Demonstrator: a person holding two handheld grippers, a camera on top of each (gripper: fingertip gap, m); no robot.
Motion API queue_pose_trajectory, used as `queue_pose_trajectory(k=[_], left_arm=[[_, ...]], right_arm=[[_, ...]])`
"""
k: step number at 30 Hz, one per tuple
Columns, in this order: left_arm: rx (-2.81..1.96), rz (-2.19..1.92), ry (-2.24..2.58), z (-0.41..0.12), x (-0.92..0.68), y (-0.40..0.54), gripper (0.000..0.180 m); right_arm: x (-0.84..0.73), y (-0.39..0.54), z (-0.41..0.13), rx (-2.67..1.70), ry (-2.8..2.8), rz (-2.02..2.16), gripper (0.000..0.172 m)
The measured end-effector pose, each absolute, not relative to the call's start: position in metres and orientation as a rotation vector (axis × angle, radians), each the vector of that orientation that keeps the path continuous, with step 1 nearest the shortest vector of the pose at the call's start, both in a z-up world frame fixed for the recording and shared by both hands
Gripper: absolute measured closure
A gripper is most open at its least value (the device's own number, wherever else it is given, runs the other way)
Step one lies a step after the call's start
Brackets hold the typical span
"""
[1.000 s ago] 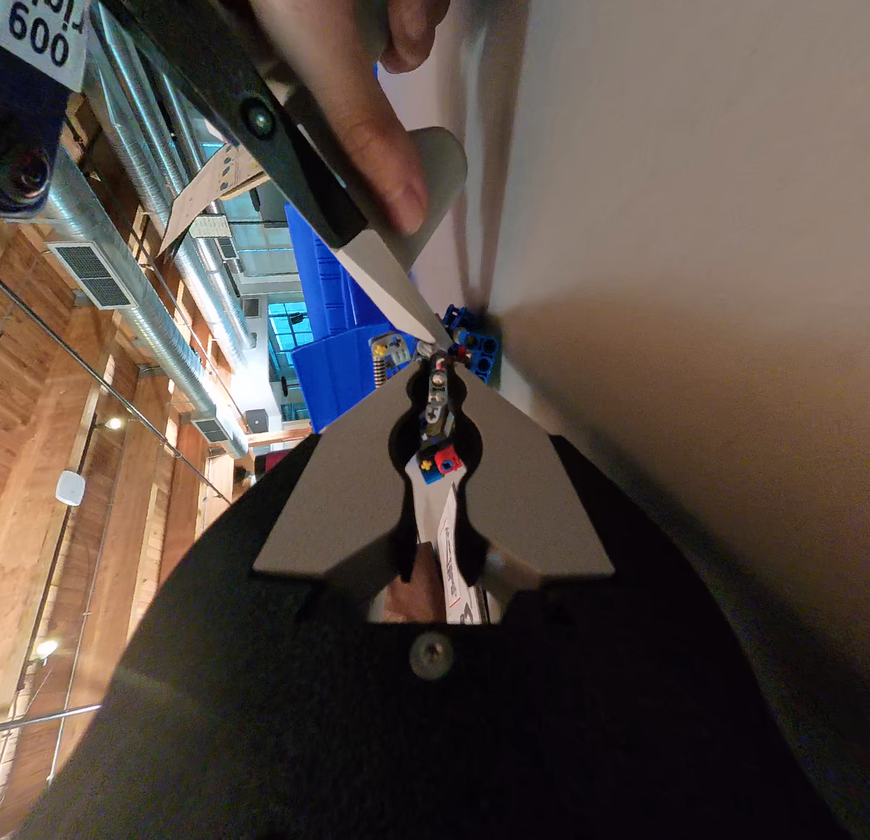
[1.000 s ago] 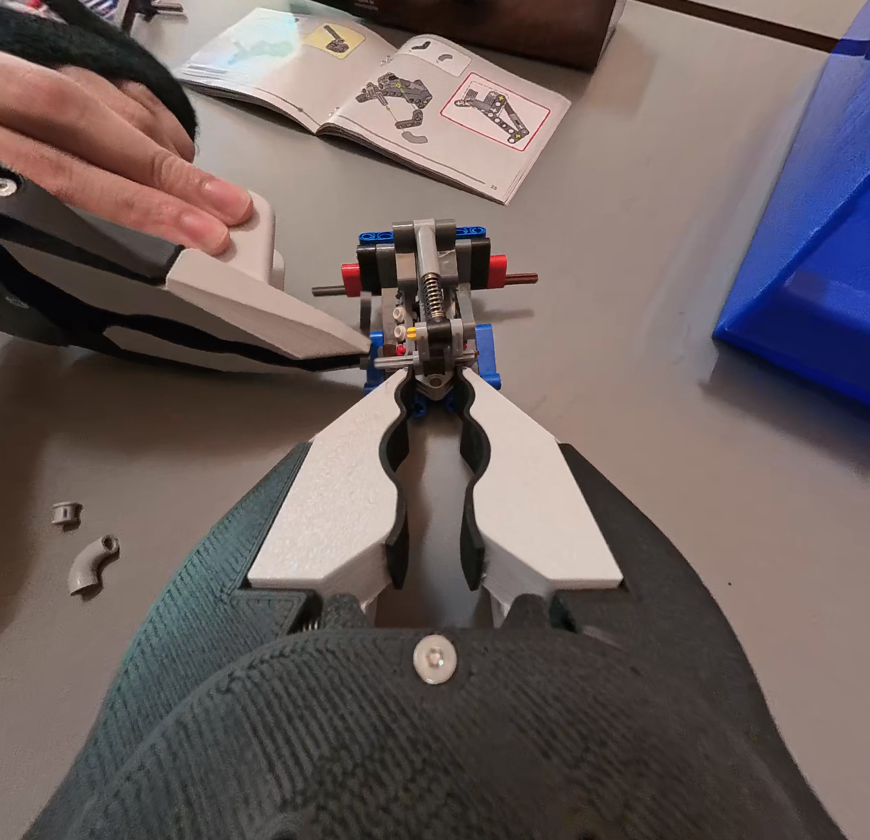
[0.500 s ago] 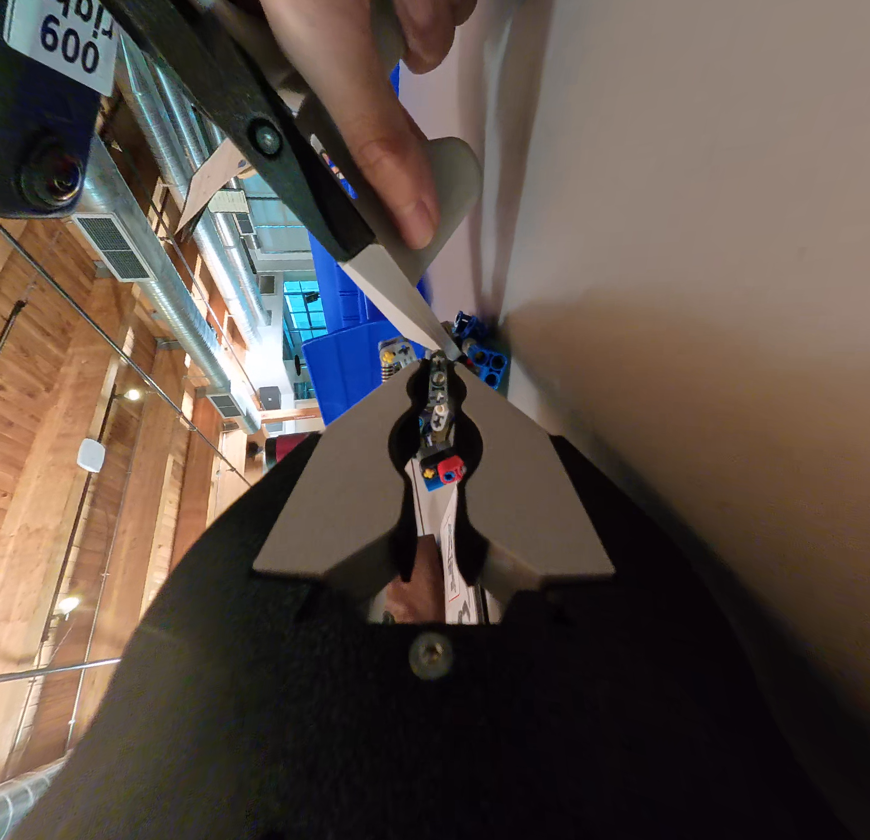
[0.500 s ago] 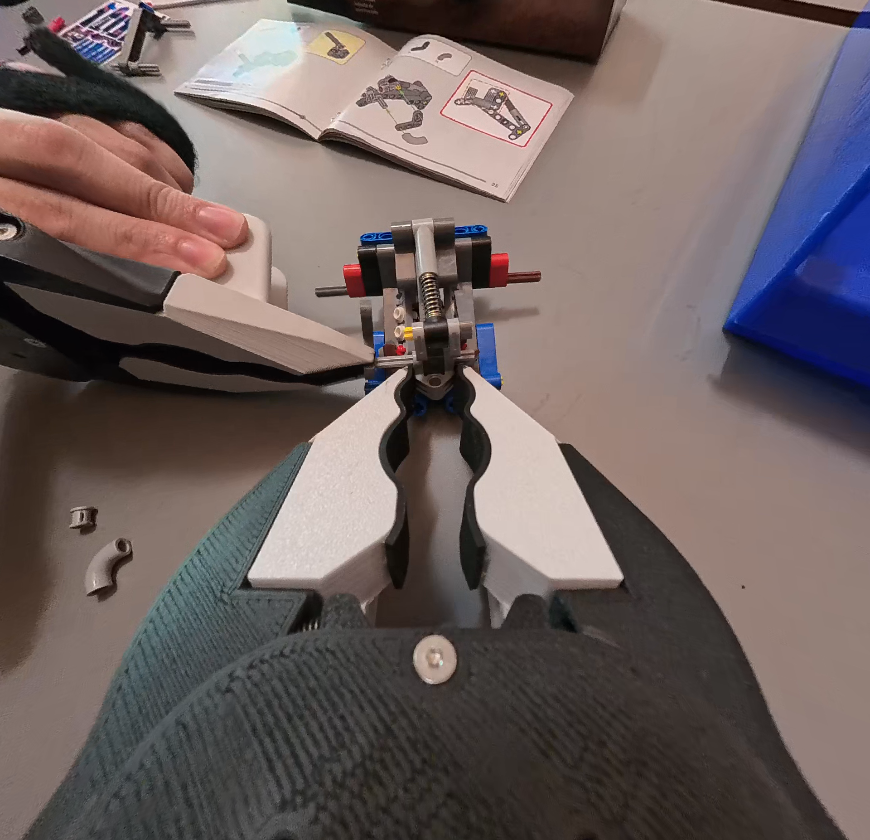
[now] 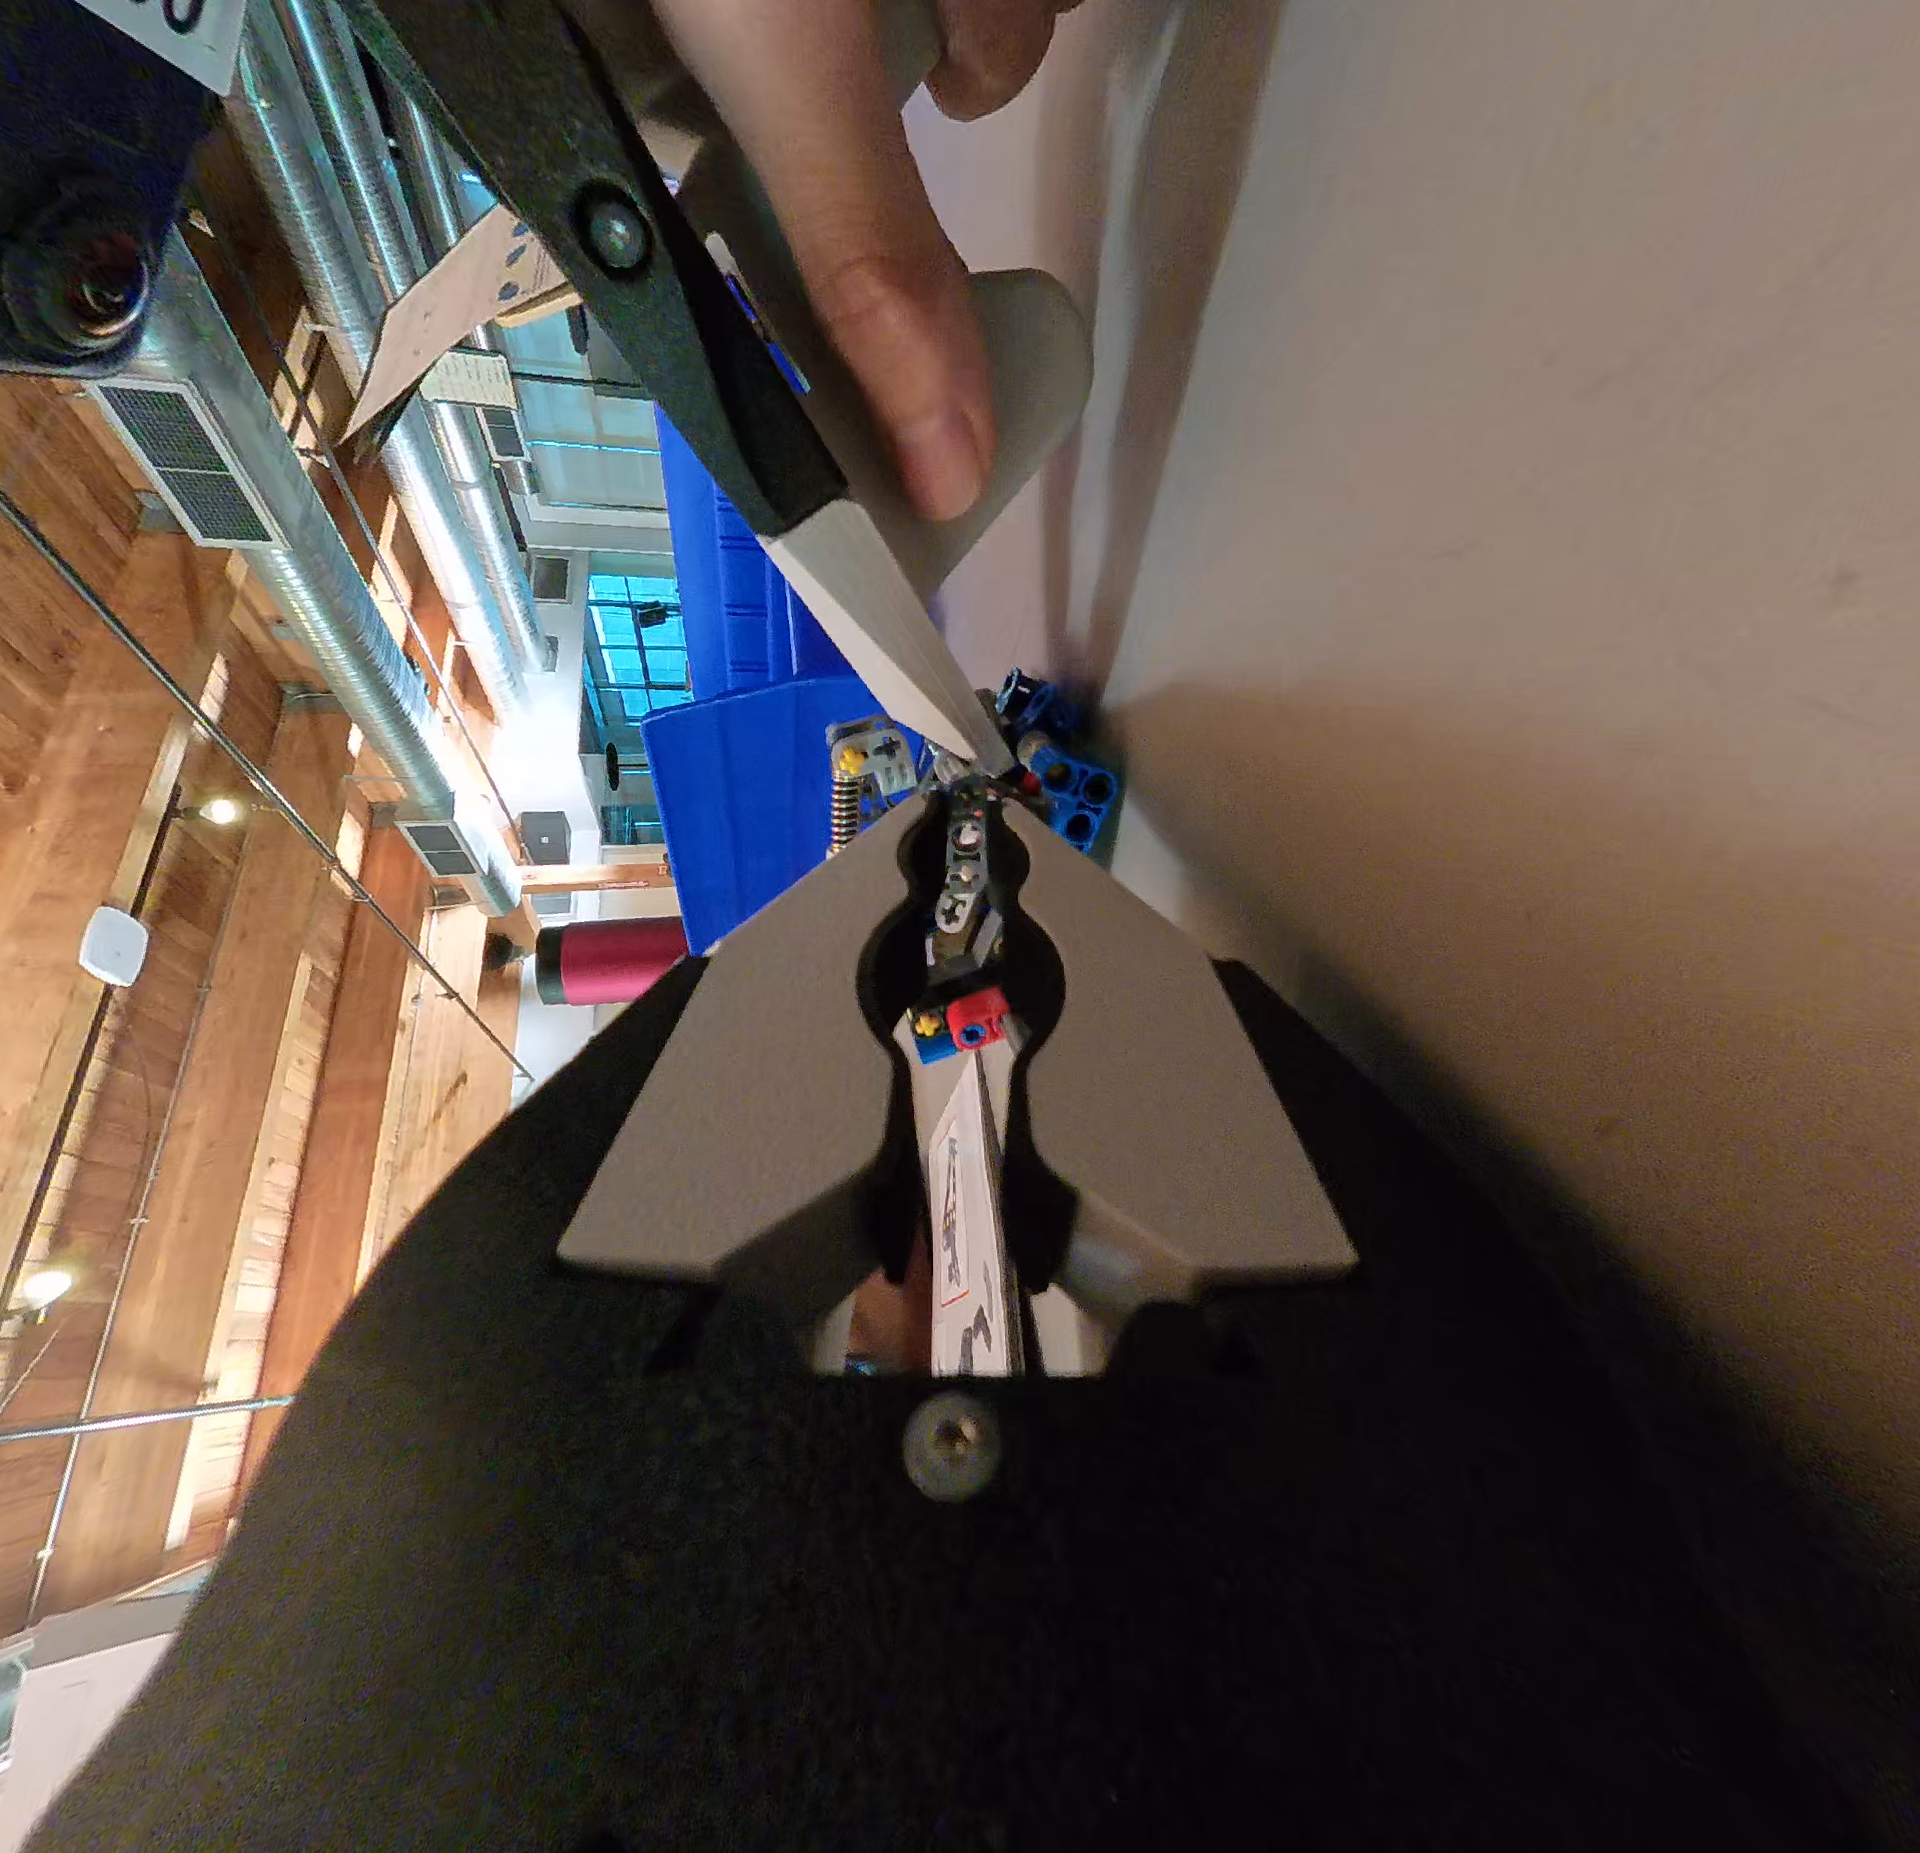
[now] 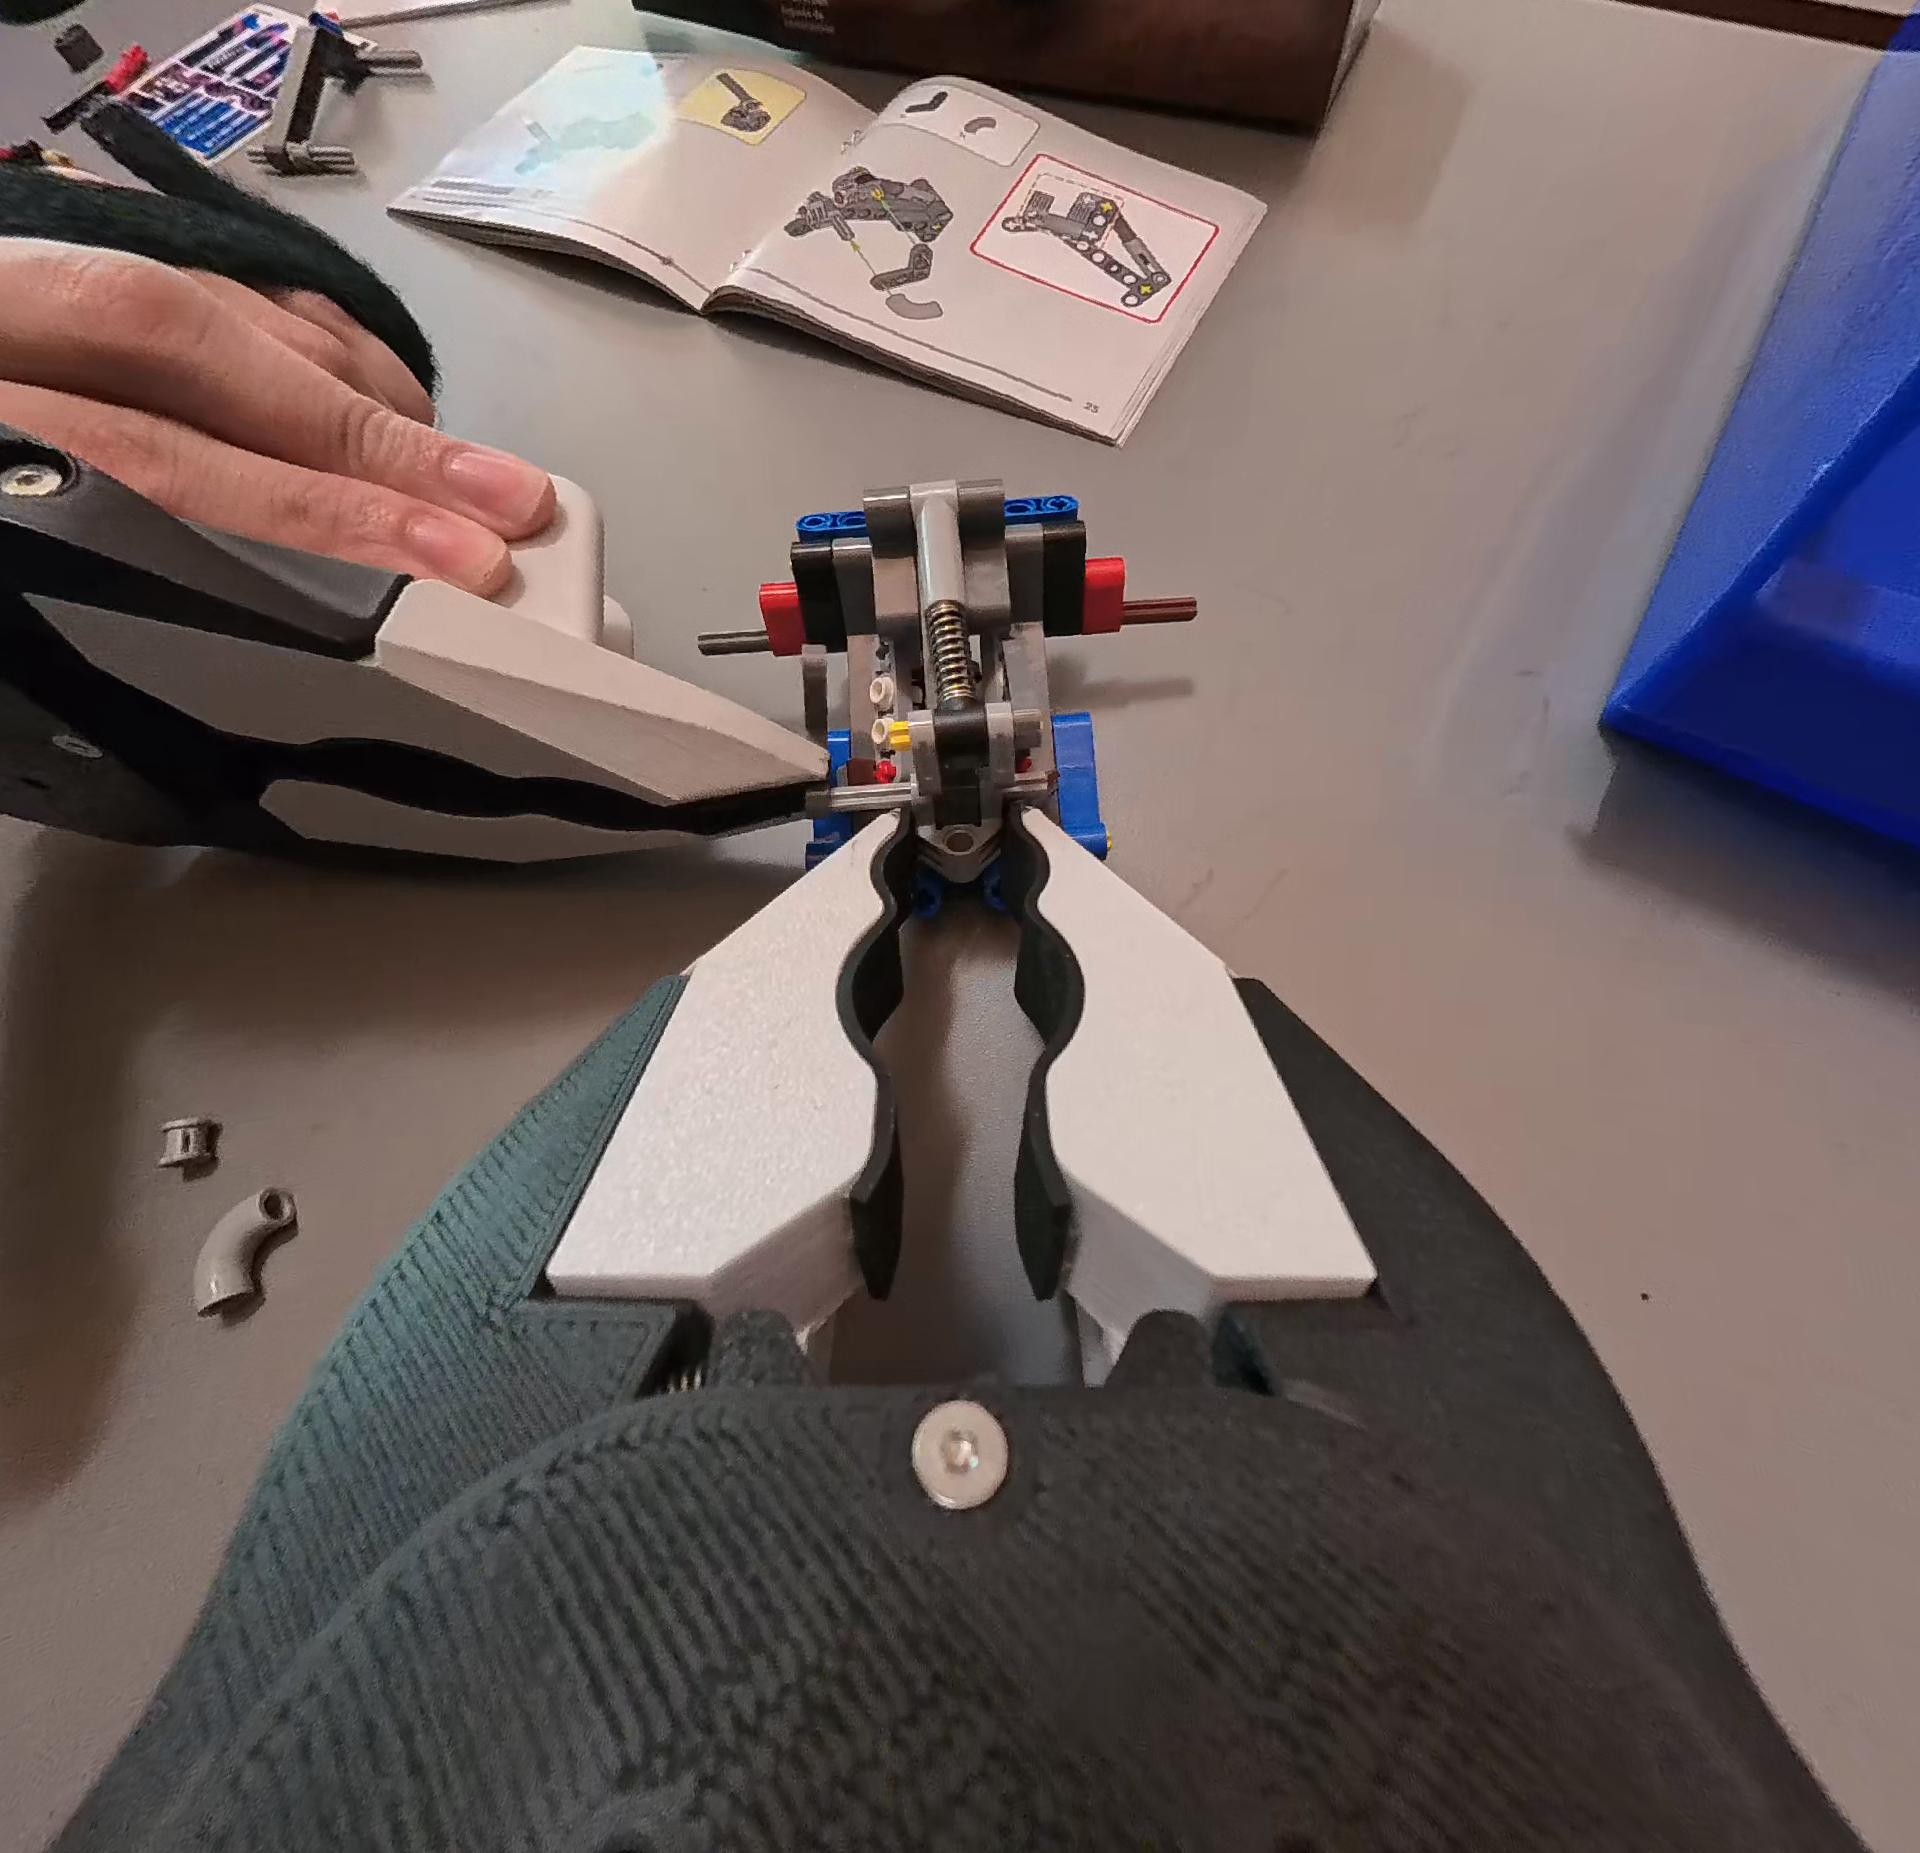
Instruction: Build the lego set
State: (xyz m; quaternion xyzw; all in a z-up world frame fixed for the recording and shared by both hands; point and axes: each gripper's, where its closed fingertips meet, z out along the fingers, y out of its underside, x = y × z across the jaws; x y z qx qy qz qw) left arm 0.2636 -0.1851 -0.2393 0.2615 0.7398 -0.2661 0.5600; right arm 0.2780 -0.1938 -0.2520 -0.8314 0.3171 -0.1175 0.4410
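The right tool sits at the centre of its own view, its two white fingers closed on the near grey end of a small brick model that stands on the grey worktop. The black pads press that grey piece from both sides. The model is grey, black and blue, with red bushes on a cross axle and a coil spring down its middle.

The left tool comes in from the left edge of that view, lying on its side. Its tips are clamped on a thin grey axle that sticks out of the model's left side. A hand rests on top of it.

In the left wrist view, which is rolled sideways, the left tool shows its fingers almost together at the centre, with the model seen through the narrow slot. The right tool's finger slants down from the upper left to the same spot, with a hand on it.

An open booklet lies at upper centre of the right wrist view, a dark box behind it. A blue bin is at the right edge. Two loose grey parts lie at lower left, and a sticker sheet at upper left.
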Motion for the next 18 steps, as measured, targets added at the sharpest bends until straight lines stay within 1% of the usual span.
queue_pose_trajectory(k=[7,11,18], left_arm=[[0.58,-0.602,1.761,-0.2402,0.2667,-0.1847,0.177],[0.614,-0.518,1.703,-0.2396,0.268,-0.184,0.177],[0.521,-0.532,1.777,-0.2402,0.2711,-0.1823,0.177]], right_arm=[[0.2791,-0.1939,-0.2522,-2.068,0.79,-0.316,0.157],[0.2802,-0.1932,-0.2522,-2.063,0.808,-0.323,0.157],[0.2831,-0.1924,-0.2522,-2.053,0.845,-0.351,0.157]])
